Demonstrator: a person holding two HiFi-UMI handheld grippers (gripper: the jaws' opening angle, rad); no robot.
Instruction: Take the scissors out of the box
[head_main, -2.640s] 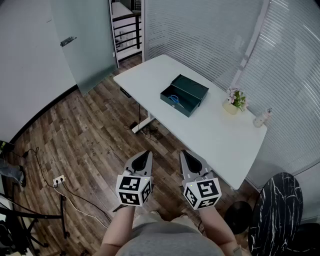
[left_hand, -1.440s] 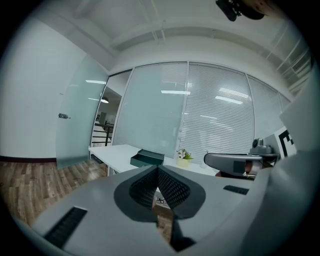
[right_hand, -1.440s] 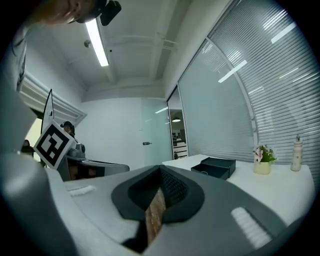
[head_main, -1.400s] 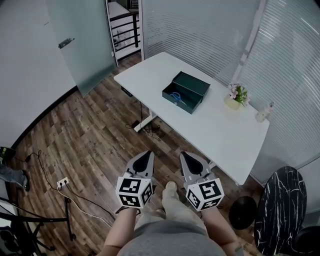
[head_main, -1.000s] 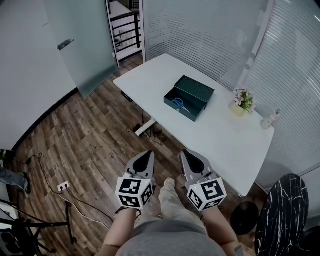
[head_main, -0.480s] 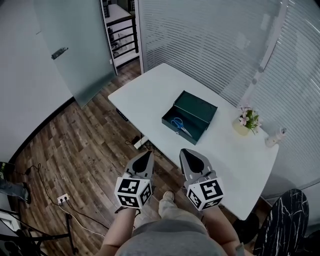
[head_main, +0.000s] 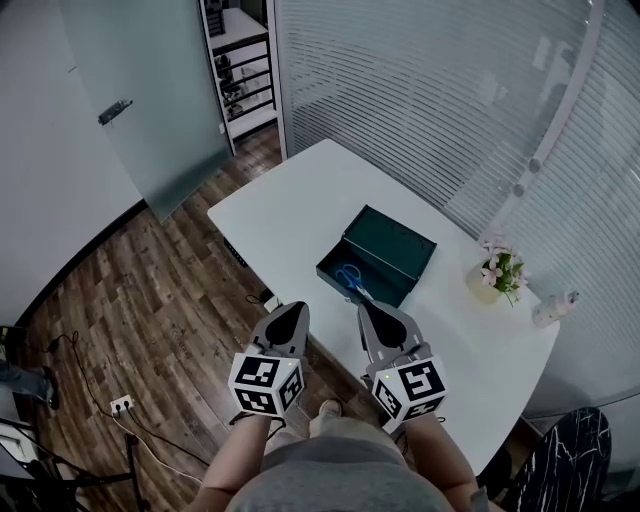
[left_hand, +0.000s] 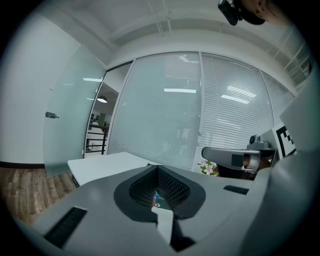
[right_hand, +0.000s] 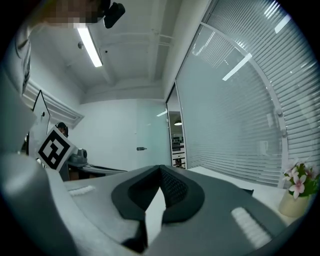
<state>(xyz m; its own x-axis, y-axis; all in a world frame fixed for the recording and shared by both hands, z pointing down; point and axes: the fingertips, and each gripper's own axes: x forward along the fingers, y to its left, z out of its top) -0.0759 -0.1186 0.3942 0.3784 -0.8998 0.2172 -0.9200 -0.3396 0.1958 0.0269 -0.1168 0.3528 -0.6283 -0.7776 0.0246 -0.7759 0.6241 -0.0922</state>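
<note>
Plainly, the scissors lay just beyond the right tongs, inside the open box

In the head view the scissors (head_main: 350, 277) rested on the floor of the dark green box (head_main: 398, 245) on the white table (head_main: 280, 205), ahead of both tongs. The right tongs (head_main: 366, 304) were pressed together and empty, their tip close under the box's near wall. The left tongs (head_main: 293, 308), likewise pressed together with nothing held, sat off to the side, with the scissors ahead and to their right. The blue handles seemed to lie on the far-left end and the blades to slant back toward the right tongs, roughly along the near wall, though the detail was small. By this reading the right hand was the nearer one for the reach
</note>
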